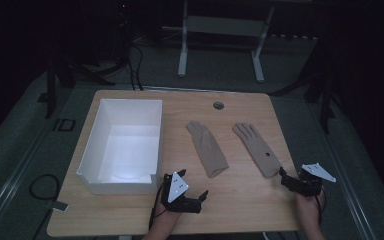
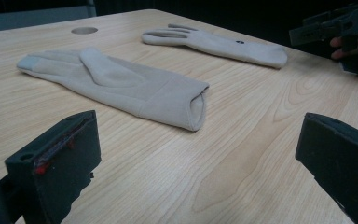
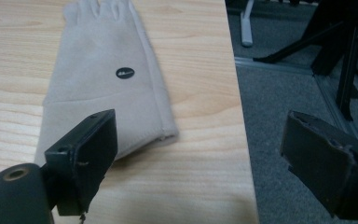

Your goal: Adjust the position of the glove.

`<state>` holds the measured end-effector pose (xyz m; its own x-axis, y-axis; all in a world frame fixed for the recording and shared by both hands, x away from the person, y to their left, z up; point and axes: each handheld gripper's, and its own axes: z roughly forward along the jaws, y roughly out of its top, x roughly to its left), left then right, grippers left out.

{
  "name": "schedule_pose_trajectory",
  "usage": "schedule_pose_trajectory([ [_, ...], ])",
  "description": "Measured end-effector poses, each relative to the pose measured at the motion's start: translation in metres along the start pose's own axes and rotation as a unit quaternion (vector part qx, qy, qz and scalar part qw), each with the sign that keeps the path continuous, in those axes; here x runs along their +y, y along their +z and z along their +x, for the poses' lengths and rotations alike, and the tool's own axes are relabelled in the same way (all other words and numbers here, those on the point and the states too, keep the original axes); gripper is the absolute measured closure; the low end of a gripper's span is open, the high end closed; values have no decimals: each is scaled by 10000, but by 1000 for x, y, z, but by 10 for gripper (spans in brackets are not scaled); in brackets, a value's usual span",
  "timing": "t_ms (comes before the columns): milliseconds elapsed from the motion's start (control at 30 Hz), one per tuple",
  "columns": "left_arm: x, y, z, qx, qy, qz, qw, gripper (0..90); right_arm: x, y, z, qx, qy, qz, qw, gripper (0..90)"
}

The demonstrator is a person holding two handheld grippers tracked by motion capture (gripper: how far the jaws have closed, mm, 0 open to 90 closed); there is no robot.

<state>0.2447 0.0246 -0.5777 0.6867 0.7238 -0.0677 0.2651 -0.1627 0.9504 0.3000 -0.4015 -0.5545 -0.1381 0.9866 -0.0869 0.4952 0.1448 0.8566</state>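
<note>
So far nothing has been moved: both beige gloves lie flat on the wooden table (image 1: 130, 220), and the white box (image 1: 122, 145) at the left stands empty, well apart from them. Judging by that layout, your job looks like getting the gloves into the box, and all of it is still ahead of you.

Your left gripper (image 1: 192, 199) sits at the near edge, just right of the box's near corner, with its jaws spread wide and nothing between them. In the left gripper view the near glove (image 2: 121, 86) lies ahead, its cuff toward you and its fingers pointing away; it is near the jaws but not touching them.

Your right gripper (image 1: 290, 181) is at the near right, also released and holding nothing. Its left jaw hangs over the cuff of the glove with the small dark logo (image 3: 105, 79), while the right jaw stands out past the table's right edge, over the grey floor (image 3: 289, 88). Whether that jaw touches the cloth you cannot tell from here.

What is left, as I judge it: grasp each glove by its cuff, carry it leftward, and drop it in the box.
</note>
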Motion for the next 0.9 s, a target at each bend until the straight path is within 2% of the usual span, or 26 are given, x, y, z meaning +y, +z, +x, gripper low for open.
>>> schedule_pose_trajectory([
  [33, 0, 0, 0, 8, 7, 6, 10000, 3, 0, 0, -1, 28, 7, 61, 10000, 126],
  [100, 0, 0, -1, 23, 20, 19, 10000, 3, 1, 3, -6, 495, 177, 474, 9975, 135],
  [133, 0, 0, -1, 23, 20, 19, 10000, 4, 1, 3, -6, 495, 177, 474, 9975, 135],
  [167, 0, 0, -1, 29, 26, 25, 10000, 4, 0, 4, -5, 571, 144, 585, 9965, 145],
  [233, 0, 0, -1, 33, 26, 23, 10000, 4, 2, 3, -3, 557, 82, 521, 9971, 140],
  [333, 0, 0, -1, 36, 22, 24, 10000, 4, 7, 1, -2, 644, 160, 478, 9966, 137],
  [367, 0, 0, -1, 37, 19, 25, 10000, 3, 13, -4, 2, 651, 95, 351, 9972, 138],
  [400, 0, 0, -1, 36, 17, 22, 10000, 3, 13, -4, 2, 651, 95, 351, 9972, 138],
  [433, 0, 0, -1, 36, 19, 21, 10000, 3, 20, -7, 5, 794, 96, 340, 9962, 134],
  [500, 0, 0, -1, 38, 24, 18, 10000, 4, 22, -8, 7, 778, 113, 337, 9963, 137],
  [533, 0, 1, -2, 44, 51, 25, 10000, 4, 29, -10, 10, 930, 161, 320, 9950, 120],
  [600, 0, 1, -2, 47, 61, 23, 10000, 3, 31, -10, 12, 929, 161, 295, 9951, 121],
  [667, 0, 1, -2, 47, 70, 27, 10000, 3, 39, -11, 19, 962, 22, 240, 9951, 119],
  [733, 0, 1, -2, 46, 61, 24, 10000, 3, 45, -11, 23, 1090, -21, 194, 9939, 119],
  [800, 0, 1, -2, 43, 46, 23, 10000, 3, 49, -11, 24, 1079, -45, 168, 9940, 120],
  [833, 0, 1, -2, 44, 44, 19, 10000, 3, 55, -11, 27, 1190, -88, 154, 9927, 120],
  [900, 0, 0, -2, 45, 50, 21, 10000, 3, 59, -10, 29, 1196, -103, 146, 9927, 120],
])
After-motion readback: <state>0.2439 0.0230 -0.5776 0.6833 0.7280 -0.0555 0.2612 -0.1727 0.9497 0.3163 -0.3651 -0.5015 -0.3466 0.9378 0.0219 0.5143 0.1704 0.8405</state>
